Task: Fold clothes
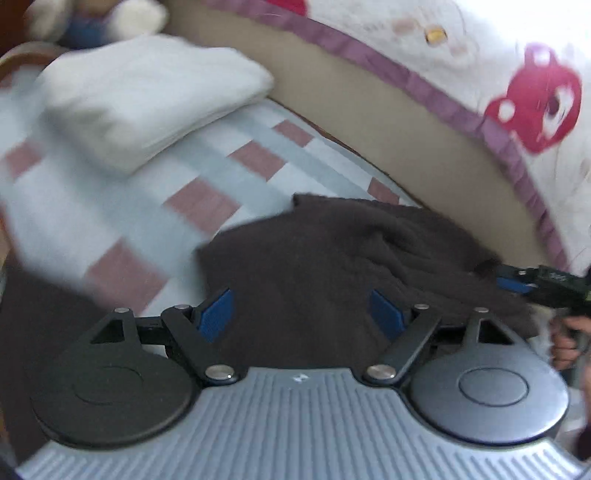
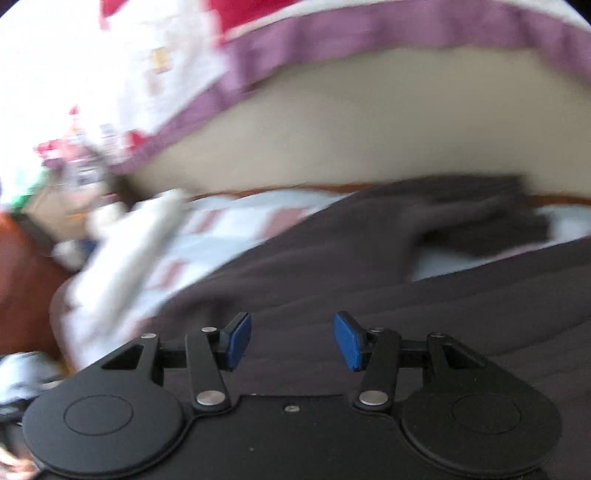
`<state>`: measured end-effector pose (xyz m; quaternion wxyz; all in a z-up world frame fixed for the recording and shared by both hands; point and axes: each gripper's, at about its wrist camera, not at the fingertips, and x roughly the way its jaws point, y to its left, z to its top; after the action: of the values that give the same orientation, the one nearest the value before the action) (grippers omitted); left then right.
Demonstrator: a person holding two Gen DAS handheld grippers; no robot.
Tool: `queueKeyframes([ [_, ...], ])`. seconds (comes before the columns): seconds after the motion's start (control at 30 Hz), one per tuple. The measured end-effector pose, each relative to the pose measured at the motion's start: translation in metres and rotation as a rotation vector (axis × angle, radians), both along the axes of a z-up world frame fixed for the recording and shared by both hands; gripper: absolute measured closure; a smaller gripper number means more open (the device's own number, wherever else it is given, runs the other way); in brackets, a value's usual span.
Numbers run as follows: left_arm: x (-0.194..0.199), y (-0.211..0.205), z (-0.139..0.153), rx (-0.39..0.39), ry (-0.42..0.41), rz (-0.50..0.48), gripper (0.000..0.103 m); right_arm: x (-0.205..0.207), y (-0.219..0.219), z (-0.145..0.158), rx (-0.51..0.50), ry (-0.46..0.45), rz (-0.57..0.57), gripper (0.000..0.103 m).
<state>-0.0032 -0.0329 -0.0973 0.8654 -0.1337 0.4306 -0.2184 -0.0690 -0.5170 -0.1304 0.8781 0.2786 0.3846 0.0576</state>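
Dark garment (image 1: 332,251) is lying spread on the checked bedsheet (image 1: 207,177), its far edge reaching toward the beige headboard (image 1: 388,140). That garment serves as landmark.

Left gripper (image 1: 301,314) is hovering over the garment's near part, jaws standing wide apart, blue pads (image 1: 216,314) showing nothing between them; cloth is lying below, not pinched. Whether the pads are touching the fabric, cannot tell.

Right gripper (image 2: 291,341) is likewise hanging above the garment (image 2: 369,280), jaws parted, pads (image 2: 347,339) empty. In the left view it (image 1: 517,282) is showing at the garment's right edge, a hand (image 1: 565,343) gripping its handle.

Folded white cloth (image 1: 147,99) is sitting on the sheet beyond the garment's left side, well apart from it. A soft toy (image 1: 96,22) is lying past that cloth, blurred.

Behind the headboard, a white curtain (image 1: 498,74) with purple border and red print is hanging. Both views are smeared with blur.
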Motion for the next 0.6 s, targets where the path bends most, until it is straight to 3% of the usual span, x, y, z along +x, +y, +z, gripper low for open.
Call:
queueKeyframes([
  [0.07,-0.024,0.017,0.002,0.011,-0.005,-0.01,0.022,0.001,0.015,0.003,0.096,-0.009,0.083,0.047],
  [0.2,-0.06,0.01,0.001,0.189,-0.007,-0.214,0.022,-0.005,0.067,-0.006,0.219,0.047,0.278,0.047],
  [0.33,-0.079,0.003,0.008,0.114,-0.022,-0.289,0.022,-0.023,0.114,-0.003,0.237,0.083,0.421,0.047],
  [0.43,-0.091,-0.004,0.019,0.041,-0.065,-0.315,0.021,-0.042,0.129,-0.008,0.274,0.131,0.441,0.046],
  [0.5,-0.094,-0.016,0.023,0.078,-0.083,-0.337,0.019,-0.052,0.132,-0.014,0.302,0.18,0.448,0.046],
  [0.6,-0.093,-0.035,0.013,0.164,-0.038,-0.407,0.019,-0.074,0.136,-0.025,0.29,0.245,0.425,0.046],
])
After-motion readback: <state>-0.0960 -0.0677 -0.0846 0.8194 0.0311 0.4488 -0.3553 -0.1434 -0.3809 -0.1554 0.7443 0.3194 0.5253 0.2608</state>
